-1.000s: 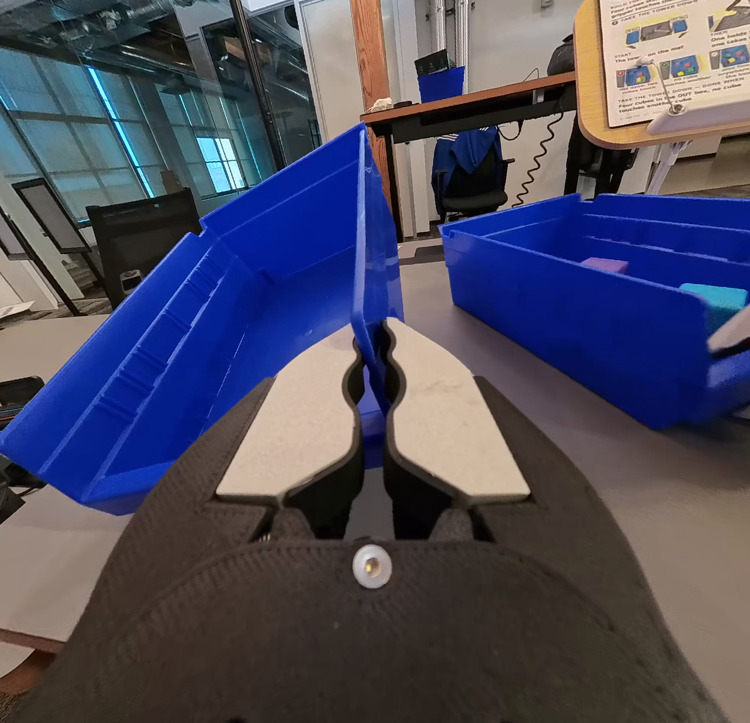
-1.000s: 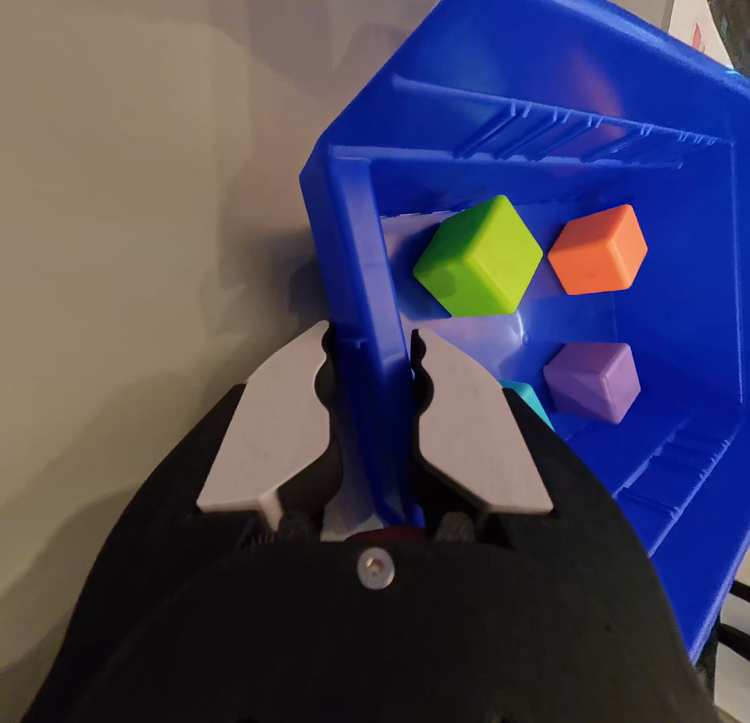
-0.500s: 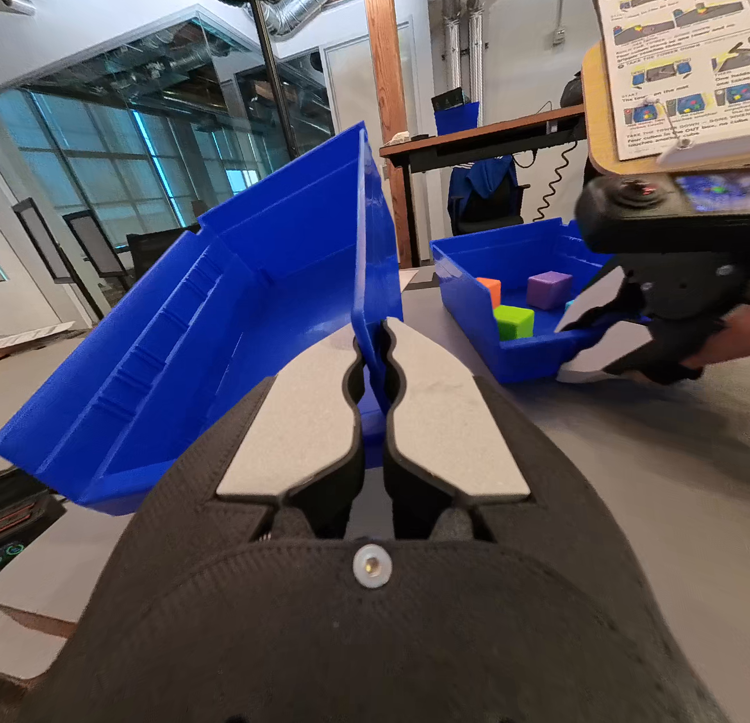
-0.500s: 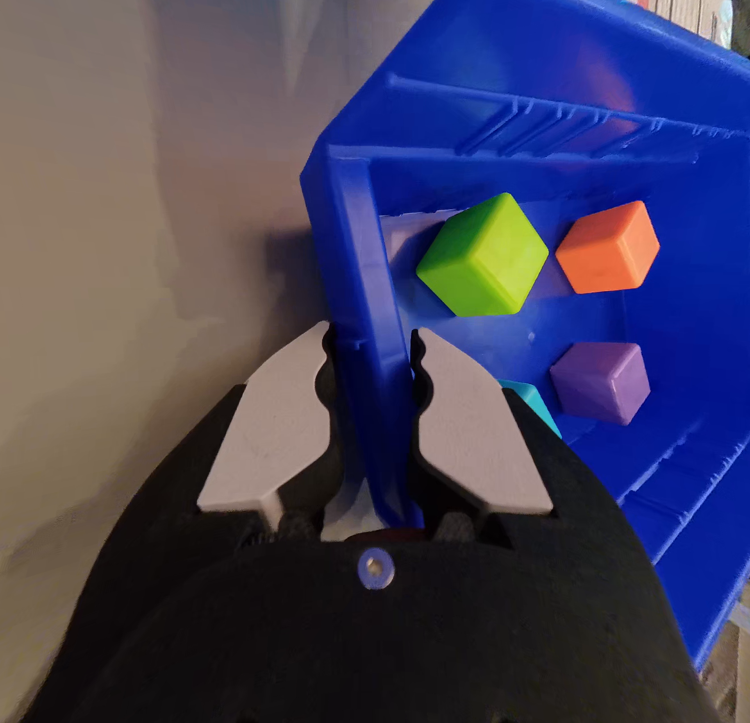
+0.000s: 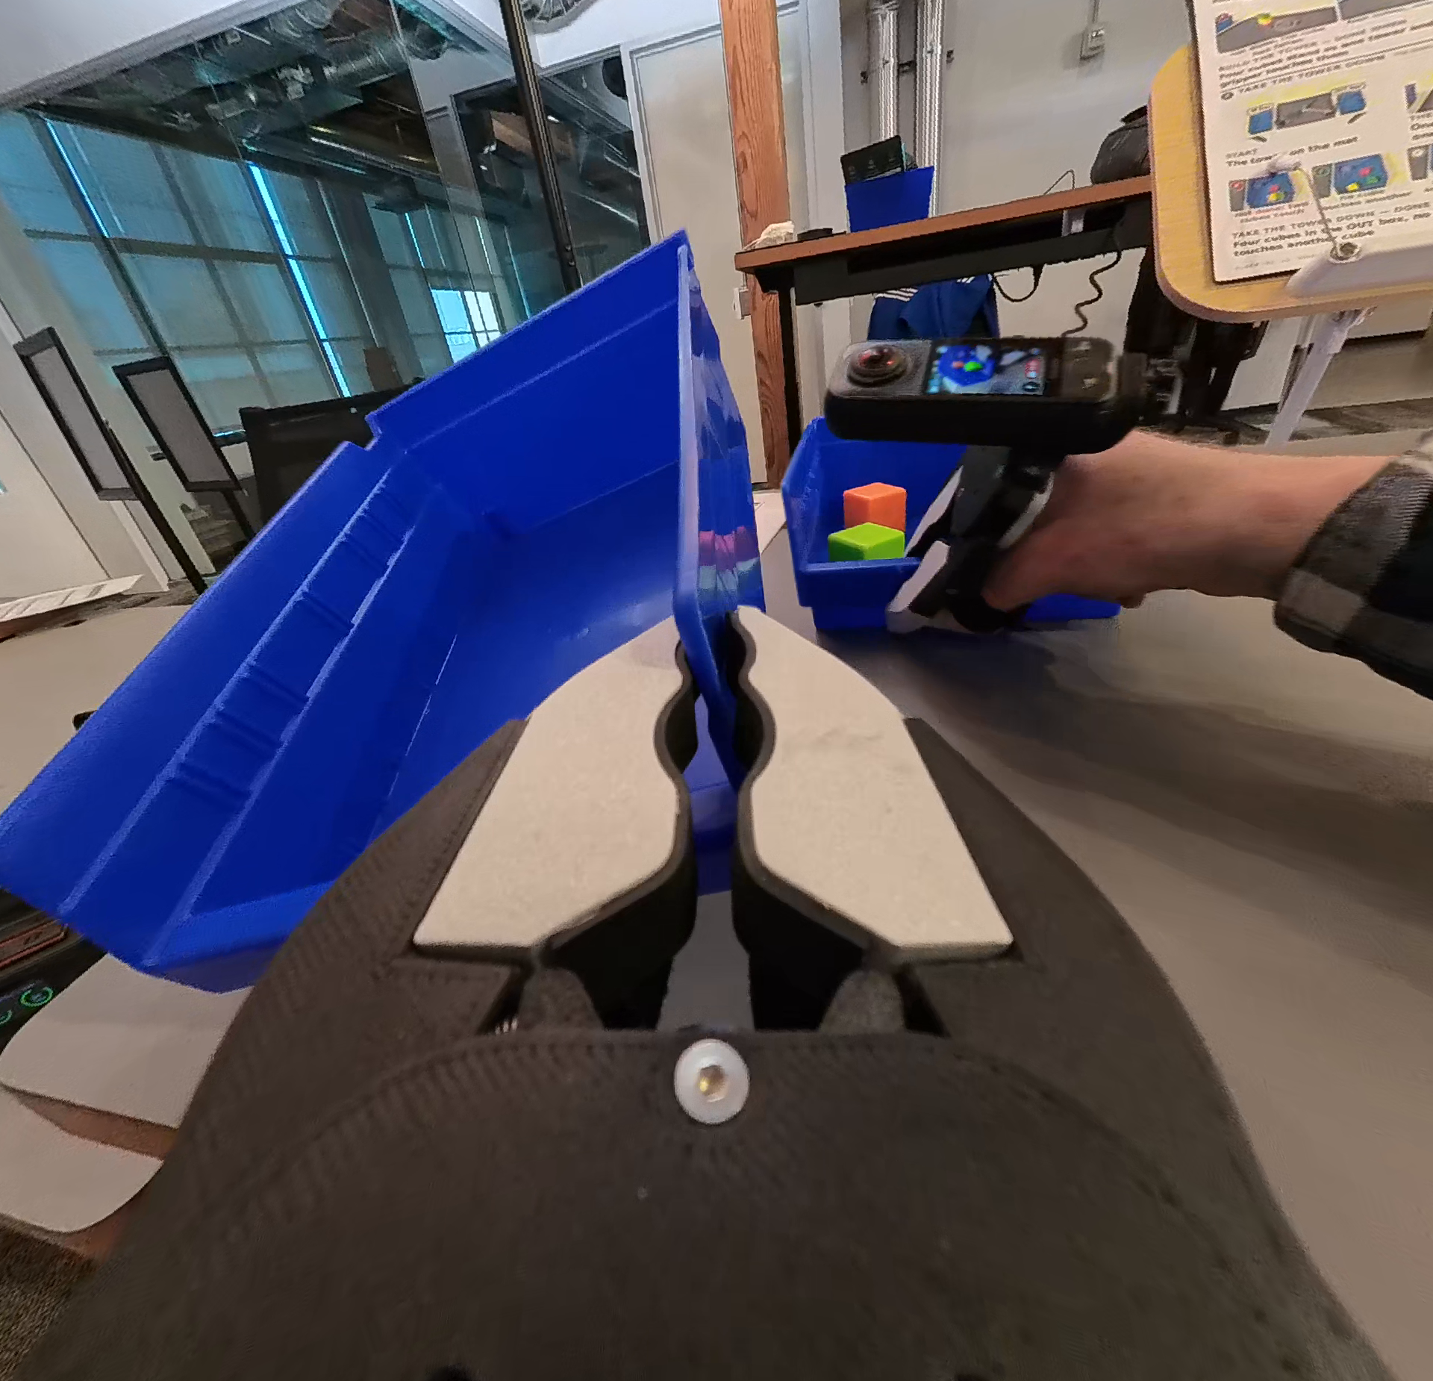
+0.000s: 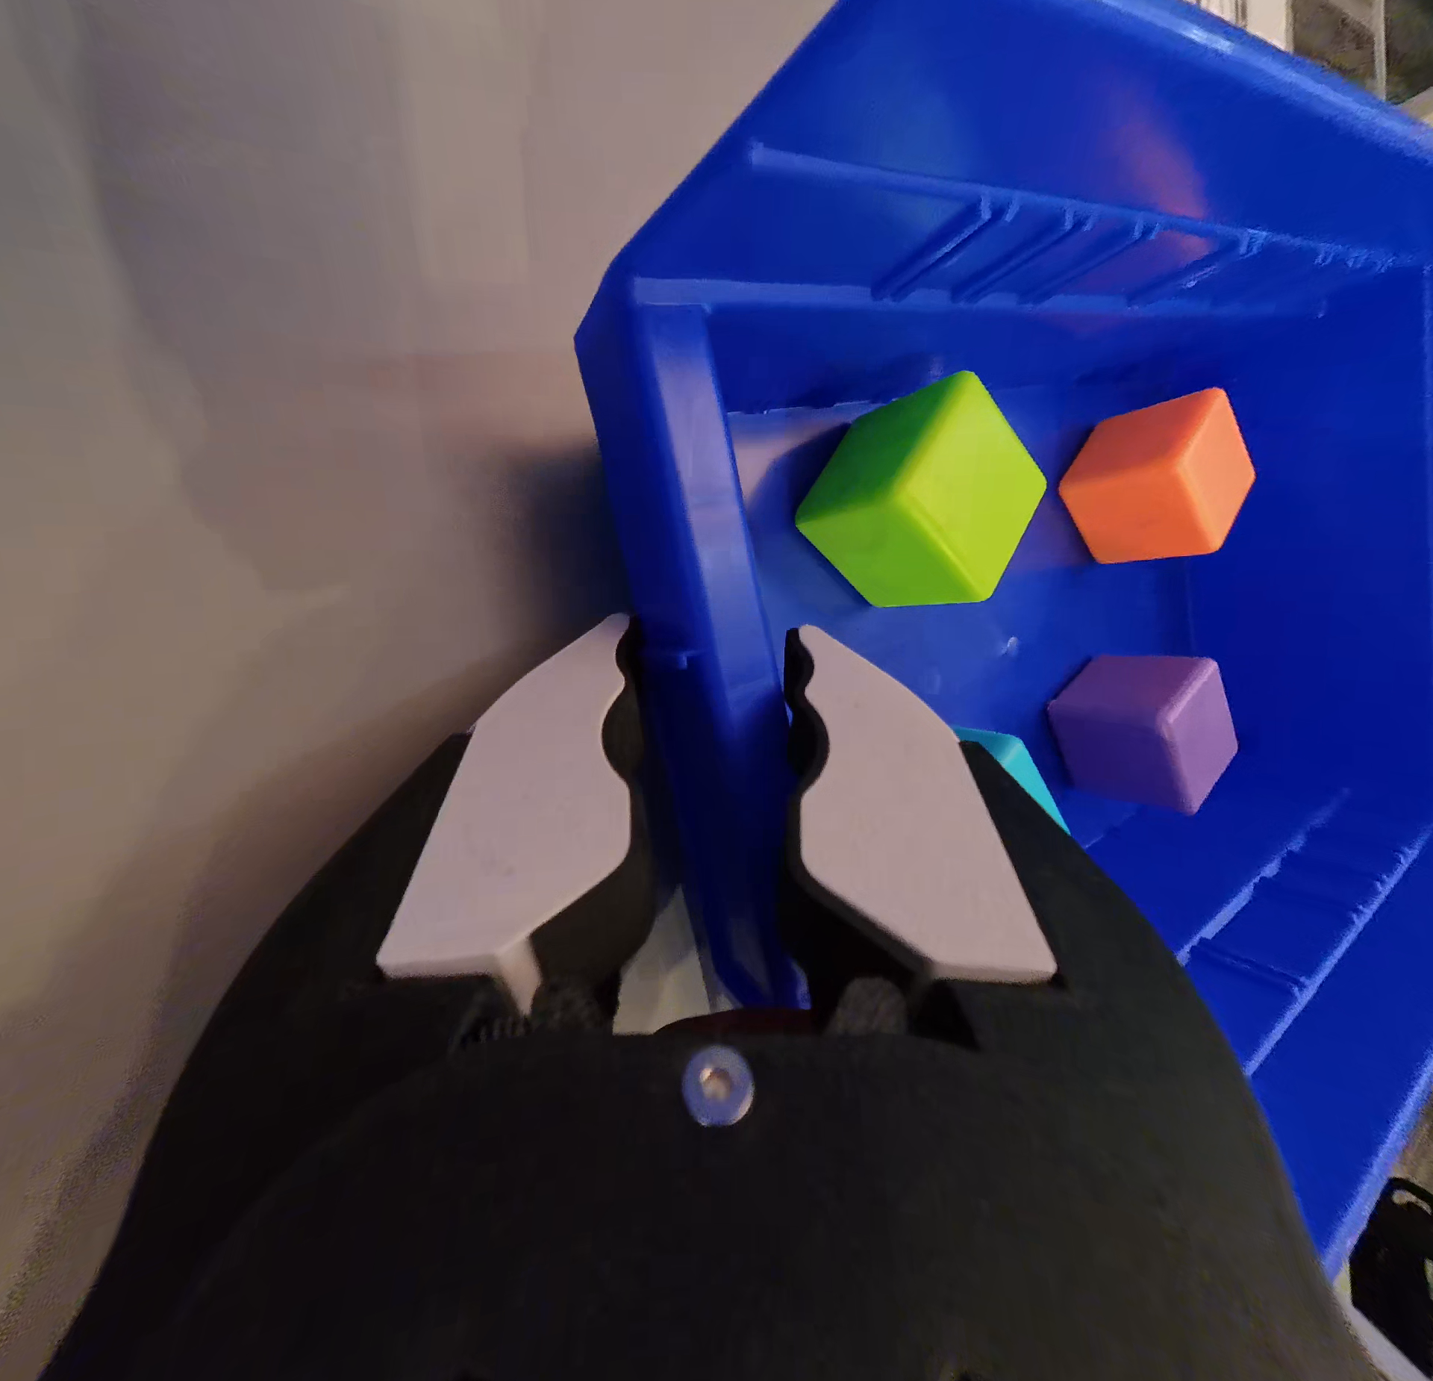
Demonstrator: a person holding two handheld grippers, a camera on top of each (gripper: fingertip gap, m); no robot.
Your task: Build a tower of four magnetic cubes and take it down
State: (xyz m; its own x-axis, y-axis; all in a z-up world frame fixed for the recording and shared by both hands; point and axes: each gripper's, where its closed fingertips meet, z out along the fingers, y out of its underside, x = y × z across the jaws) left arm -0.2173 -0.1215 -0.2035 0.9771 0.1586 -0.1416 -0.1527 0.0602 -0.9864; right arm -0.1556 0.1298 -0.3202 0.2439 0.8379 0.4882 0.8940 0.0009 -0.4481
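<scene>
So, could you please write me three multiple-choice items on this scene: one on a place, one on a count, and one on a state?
1. Where is the green cube?
A. On the table
B. In the right gripper's bin
C. In the left gripper's bin

2. How many cubes show in that bin?
A. Two
B. Four
C. Six

3. How is the left gripper?
A. Open
B. Shut on a cube
C. Shut on the empty bin's wall

Key: 1 B, it lies beside the orange cube there; 2 B, green, orange, purple, teal; 3 C, its jaws pinch the empty bin.
</scene>
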